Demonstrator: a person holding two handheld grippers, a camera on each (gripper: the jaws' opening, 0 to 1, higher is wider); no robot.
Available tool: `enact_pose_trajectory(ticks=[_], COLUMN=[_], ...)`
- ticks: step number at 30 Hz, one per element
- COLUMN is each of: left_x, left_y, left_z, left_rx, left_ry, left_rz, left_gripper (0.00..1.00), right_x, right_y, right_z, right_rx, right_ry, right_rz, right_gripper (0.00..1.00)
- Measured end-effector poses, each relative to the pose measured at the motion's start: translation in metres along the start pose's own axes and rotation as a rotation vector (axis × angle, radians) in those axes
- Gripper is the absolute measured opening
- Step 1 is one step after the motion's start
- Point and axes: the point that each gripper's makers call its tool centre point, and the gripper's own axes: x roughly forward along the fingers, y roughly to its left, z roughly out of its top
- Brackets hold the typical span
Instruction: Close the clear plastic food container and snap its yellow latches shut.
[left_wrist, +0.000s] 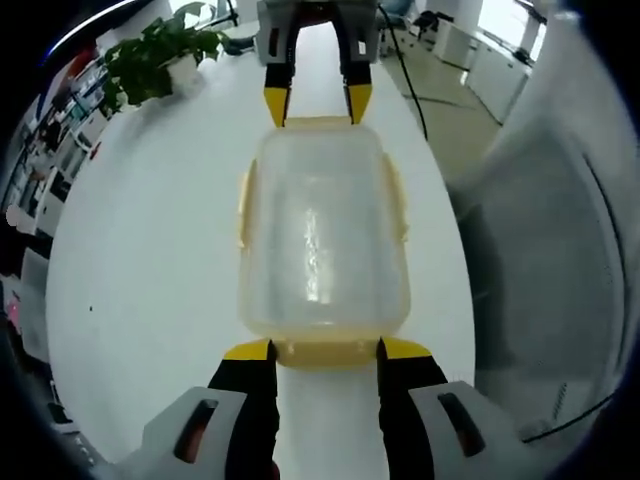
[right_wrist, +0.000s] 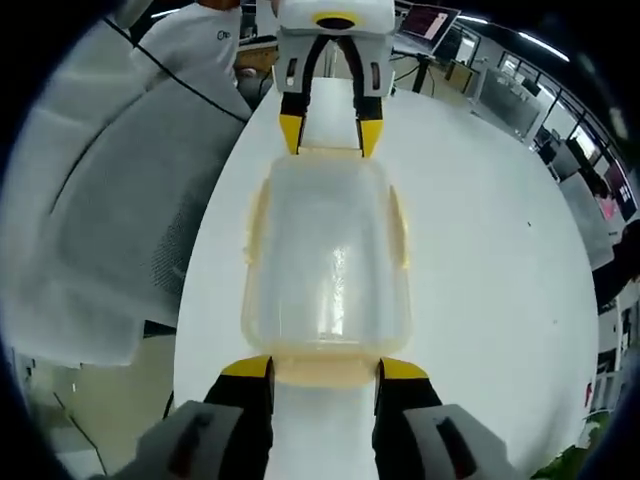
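Jaws of both grippers stand wide, each pair spread to the width of the container's short end, nothing clamped between them.

Left gripper (left_wrist: 325, 348), left gripper view: yellow tips sit at the two near corners of the clear plastic container (left_wrist: 322, 240), straddling the yellow latch (left_wrist: 328, 352) on that end. Whether the tips touch the latch or only flank it, cannot tell. Right gripper (right_wrist: 325, 368), right gripper view: same arrangement at the opposite short end, its tips on either side of the near latch (right_wrist: 325, 372).

Container lies lengthwise between the two grippers, lid on top, on a white table (left_wrist: 150, 260). Each gripper shows across the container from the other, tips at the far end latch (left_wrist: 318, 123). Side latches (left_wrist: 243, 207) run along both long edges; whether they are snapped down is unclear.

Beyond the far gripper and off to the left of the left jaws: a potted plant (left_wrist: 160, 55) on the table. Right of those jaws, a grey mesh chair back (left_wrist: 540, 260) just beside the table edge.
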Motion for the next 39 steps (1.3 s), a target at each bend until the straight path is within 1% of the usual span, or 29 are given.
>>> enact_pose_trajectory(ticks=[6,7,11,17,20,23,24,26,27,29,30,32,33,34,35,36,37,38,39], left_x=[0.004,0.004,0.004,0.005,0.007,0.007,0.007,0.006,0.005,0.003,0.001,-0.001,-0.003,-0.005,-0.008,-0.01,-0.013,-0.015,-0.018], left_y=[-0.001,-0.001,-0.001,-0.001,-0.001,-0.002,-0.002,-0.003,-0.004,-0.004,-0.004,-0.005,-0.007,-0.007,-0.008,-0.009,-0.009,-0.008,-0.006], left_z=[-0.003,-0.004,-0.004,-0.005,-0.006,-0.007,-0.007,-0.009,-0.011,-0.014,-0.014,-0.013,-0.011,-0.011,-0.01,-0.01,-0.008,-0.005,-0.001], left_rx=[-0.001,-0.002,-0.004,0.0,0.017,0.0,0.002,0.006,0.005,0.003,-0.01,-0.051,-0.085,-0.11,-0.135,-0.159,-0.232,-0.28,-0.363], left_ry=[0.01,0.011,0.002,0.002,0.004,-0.006,-0.005,-0.004,-0.003,0.004,-0.006,-0.021,-0.044,-0.057,-0.077,-0.088,-0.123,-0.149,-0.195], left_rz=[-0.012,-0.01,-0.015,-0.015,-0.006,-0.003,-0.001,0.0,-0.001,-0.001,-0.002,-0.001,-0.006,-0.007,-0.01,-0.018,-0.023,-0.02,-0.015], left_gripper=[0.36,0.36,0.37,0.37,0.37,0.38,0.38,0.37,0.37,0.38,0.4,0.43,0.44,0.45,0.45,0.45,0.45,0.45,0.44], right_x=[0.006,0.005,0.008,0.009,0.01,0.01,0.01,0.011,0.01,0.007,0.005,0.003,0.0,-0.002,-0.005,-0.008,-0.013,-0.016,-0.023], right_y=[0.002,0.001,0.002,0.005,0.006,0.007,0.008,0.01,0.012,0.014,0.014,0.012,0.013,0.015,0.02,0.02,0.015,0.01,0.003], right_z=[0.0,0.001,-0.001,-0.003,-0.004,-0.007,-0.009,-0.014,-0.015,-0.016,-0.014,-0.013,-0.01,-0.007,-0.005,-0.004,0.0,0.003,0.005], right_rx=[0.008,0.014,0.01,0.018,0.005,-0.007,-0.012,-0.01,-0.001,0.028,0.039,0.053,0.086,0.114,0.161,0.202,0.253,0.29,0.377], right_ry=[-0.004,-0.015,-0.001,-0.003,0.001,0.016,0.026,0.044,0.048,0.042,0.031,0.021,0.006,-0.011,-0.024,-0.029,-0.061,-0.086,-0.107], right_rz=[0.008,0.003,0.012,0.016,0.011,0.009,0.013,0.016,0.022,0.03,0.023,0.008,0.001,0.004,0.025,0.023,-0.002,-0.024,-0.054], right_gripper=[0.37,0.37,0.37,0.38,0.38,0.39,0.39,0.46,0.47,0.41,0.4,0.43,0.43,0.46,0.52,0.56,0.56,0.53,0.46])
